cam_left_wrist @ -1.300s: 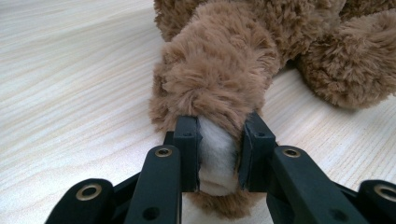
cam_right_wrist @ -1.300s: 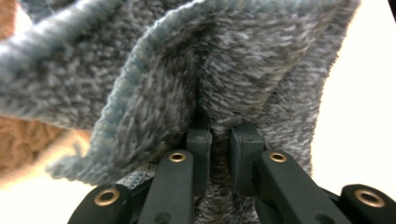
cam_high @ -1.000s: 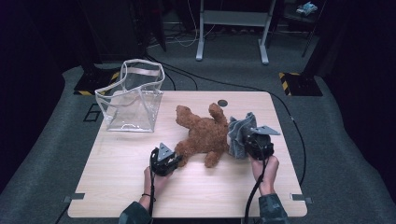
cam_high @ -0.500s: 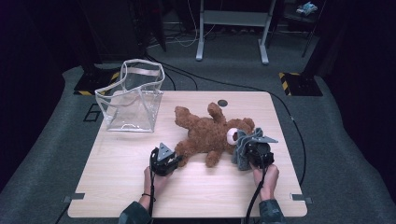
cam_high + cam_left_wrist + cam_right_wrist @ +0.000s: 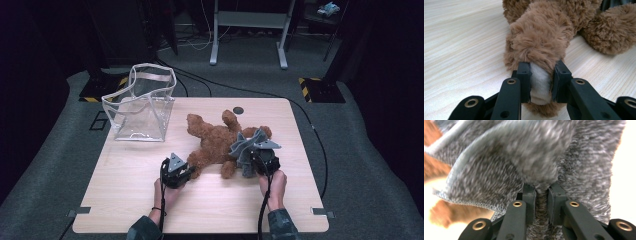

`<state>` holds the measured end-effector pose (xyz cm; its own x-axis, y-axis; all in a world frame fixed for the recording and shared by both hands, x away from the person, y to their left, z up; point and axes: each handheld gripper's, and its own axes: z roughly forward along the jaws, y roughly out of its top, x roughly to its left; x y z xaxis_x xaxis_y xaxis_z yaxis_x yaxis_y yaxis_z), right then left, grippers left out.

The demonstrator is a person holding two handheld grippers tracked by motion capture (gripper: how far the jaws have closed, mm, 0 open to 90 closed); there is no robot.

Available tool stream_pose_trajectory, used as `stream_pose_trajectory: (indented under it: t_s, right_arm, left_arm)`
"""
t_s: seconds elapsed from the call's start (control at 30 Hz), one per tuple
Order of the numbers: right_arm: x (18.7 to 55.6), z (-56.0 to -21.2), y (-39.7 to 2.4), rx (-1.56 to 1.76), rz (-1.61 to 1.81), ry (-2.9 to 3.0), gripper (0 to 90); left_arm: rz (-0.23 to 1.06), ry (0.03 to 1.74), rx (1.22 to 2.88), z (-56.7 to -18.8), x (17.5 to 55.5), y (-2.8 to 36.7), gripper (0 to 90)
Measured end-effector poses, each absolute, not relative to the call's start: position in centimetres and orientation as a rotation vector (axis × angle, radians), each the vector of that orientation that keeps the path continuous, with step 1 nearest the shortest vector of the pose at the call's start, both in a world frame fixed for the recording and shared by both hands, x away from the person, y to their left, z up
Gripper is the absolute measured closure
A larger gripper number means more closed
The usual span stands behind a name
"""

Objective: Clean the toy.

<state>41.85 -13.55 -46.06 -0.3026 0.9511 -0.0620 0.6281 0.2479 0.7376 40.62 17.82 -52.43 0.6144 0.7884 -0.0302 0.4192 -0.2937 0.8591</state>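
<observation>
A brown teddy bear (image 5: 216, 141) lies sprawled on the wooden table (image 5: 150, 200), limbs spread. My left gripper (image 5: 186, 172) is shut on the bear's near paw (image 5: 539, 75), whose white sole is squeezed between the black pads. My right gripper (image 5: 250, 162) is shut on a bunched grey fleece cloth (image 5: 246, 150) and holds it over the bear's right side, hiding the head end. In the right gripper view the grey cloth (image 5: 529, 162) bulges up from between the jaws, with brown fur behind it at the left.
A clear plastic bag (image 5: 141, 102) with pale handles stands open at the table's back left. A small dark disc (image 5: 238, 110) lies near the back edge. Cables cross the grey floor behind the table, near a metal stand (image 5: 247, 30).
My right gripper, with the grey cloth, has come down and toward the front, now covering the bear's head end. The left gripper and the paw have stayed put.
</observation>
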Motion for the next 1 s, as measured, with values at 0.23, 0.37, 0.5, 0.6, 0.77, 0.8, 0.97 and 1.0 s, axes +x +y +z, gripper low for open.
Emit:
stream_pose_trajectory:
  t_s: [0.23, 0.37, 0.5, 0.6, 0.77, 0.8, 0.97, 1.0]
  right_arm:
    - [41.5, -44.0, -13.7, 1.395, 0.884, 2.017, 78.7]
    - [42.6, -41.6, -11.9, 1.333, 0.947, 2.014, 78.5]
    - [44.2, -42.7, -10.0, 1.348, 0.898, 2.067, 78.8]
    - [44.2, -44.9, -9.7, 1.369, 0.882, 2.112, 79.9]
    - [43.4, -47.0, -10.1, 1.39, 0.825, 2.158, 80.3]
    - [43.3, -47.4, -10.4, 1.393, 0.825, 2.162, 80.3]
    - [42.8, -48.7, -12.4, 1.425, 0.764, 2.173, 80.2]
    - [42.6, -48.8, -13.4, 1.459, 0.752, 2.158, 80.1]
  left_arm:
    - [0.504, 0.959, 1.922, -52.4, 40.6, 17.8, 72.1]
    - [0.505, 0.96, 1.924, -52.4, 40.6, 17.8, 72.2]
    - [0.499, 0.96, 1.921, -52.4, 40.7, 17.9, 72.2]
    - [0.499, 0.959, 1.921, -52.4, 40.7, 17.9, 72.2]
    - [0.504, 0.956, 1.915, -52.5, 40.7, 17.8, 72.2]
    - [0.496, 0.955, 1.923, -52.4, 40.7, 17.9, 72.1]
    - [0.497, 0.944, 1.921, -52.5, 40.7, 17.8, 72.1]
    - [0.494, 0.943, 1.926, -52.4, 40.7, 17.9, 72.1]
